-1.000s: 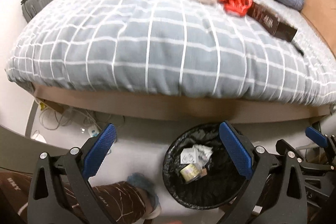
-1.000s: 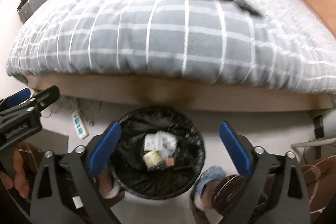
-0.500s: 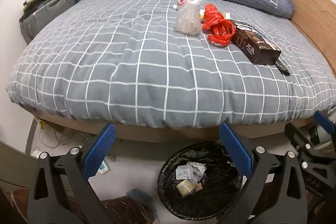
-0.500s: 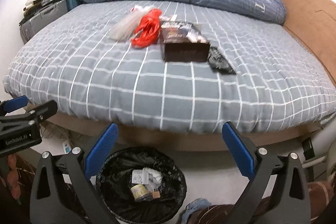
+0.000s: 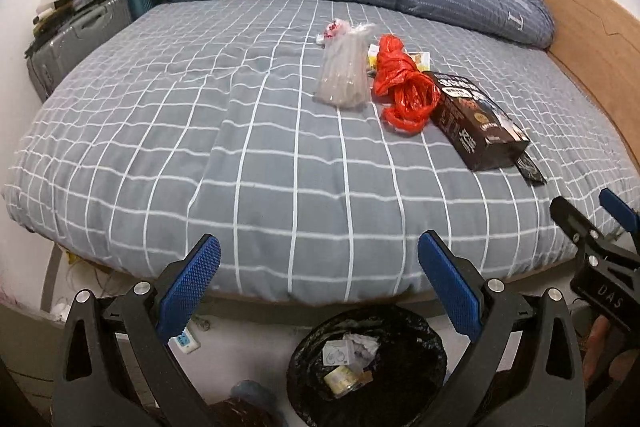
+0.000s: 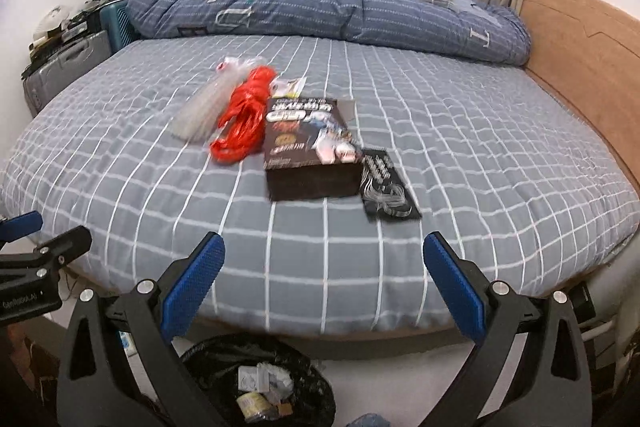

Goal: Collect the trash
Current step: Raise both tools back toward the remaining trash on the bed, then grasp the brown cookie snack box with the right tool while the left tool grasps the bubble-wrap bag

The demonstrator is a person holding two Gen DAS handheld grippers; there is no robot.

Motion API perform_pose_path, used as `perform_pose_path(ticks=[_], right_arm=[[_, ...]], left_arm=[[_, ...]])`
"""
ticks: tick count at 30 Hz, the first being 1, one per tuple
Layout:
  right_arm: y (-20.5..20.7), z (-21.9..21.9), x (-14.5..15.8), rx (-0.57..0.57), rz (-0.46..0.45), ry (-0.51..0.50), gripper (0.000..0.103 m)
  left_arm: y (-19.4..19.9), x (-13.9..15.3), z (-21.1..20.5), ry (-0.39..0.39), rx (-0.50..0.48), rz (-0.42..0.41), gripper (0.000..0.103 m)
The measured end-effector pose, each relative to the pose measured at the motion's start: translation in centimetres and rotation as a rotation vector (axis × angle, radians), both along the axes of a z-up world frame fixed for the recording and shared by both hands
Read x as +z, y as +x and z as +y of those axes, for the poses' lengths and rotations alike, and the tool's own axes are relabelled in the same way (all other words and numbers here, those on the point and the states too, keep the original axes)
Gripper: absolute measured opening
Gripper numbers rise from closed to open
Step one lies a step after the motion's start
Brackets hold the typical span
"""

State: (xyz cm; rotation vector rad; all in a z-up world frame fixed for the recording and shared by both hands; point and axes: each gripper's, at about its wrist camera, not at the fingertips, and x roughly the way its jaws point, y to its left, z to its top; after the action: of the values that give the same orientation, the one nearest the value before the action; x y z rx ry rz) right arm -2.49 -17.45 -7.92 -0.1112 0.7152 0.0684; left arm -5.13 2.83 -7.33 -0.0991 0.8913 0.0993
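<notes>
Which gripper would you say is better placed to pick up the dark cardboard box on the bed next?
Probably the right gripper: open, the dark cardboard box lies straight ahead; from the left gripper it sits off right.

Trash is clustered mid-bed (image 5: pixel 240 155): bag (image 5: pixel 346 73) left, box (image 5: pixel 476 119) right, wrapper (image 6: pixel 388 185) beside it; bin (image 5: pixel 366 367) sat below the bed's edge.

Dark box (image 6: pixel 310 151) beside red bag (image 6: pixel 244 119) on bed (image 6: pixel 460 163) (right hand-held gripper (image 6: pixel 324 259) agape)
</notes>
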Motion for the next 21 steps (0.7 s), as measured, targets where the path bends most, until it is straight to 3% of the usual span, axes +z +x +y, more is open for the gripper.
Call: perform_pose_path(ticks=[21], right_arm=[[7.7,0.4,-0.4,0.011,0.064,0.024,0.095]], left_arm=[[8.0,0.8,0.4,0.011,-0.014,-0.013,0.097]])
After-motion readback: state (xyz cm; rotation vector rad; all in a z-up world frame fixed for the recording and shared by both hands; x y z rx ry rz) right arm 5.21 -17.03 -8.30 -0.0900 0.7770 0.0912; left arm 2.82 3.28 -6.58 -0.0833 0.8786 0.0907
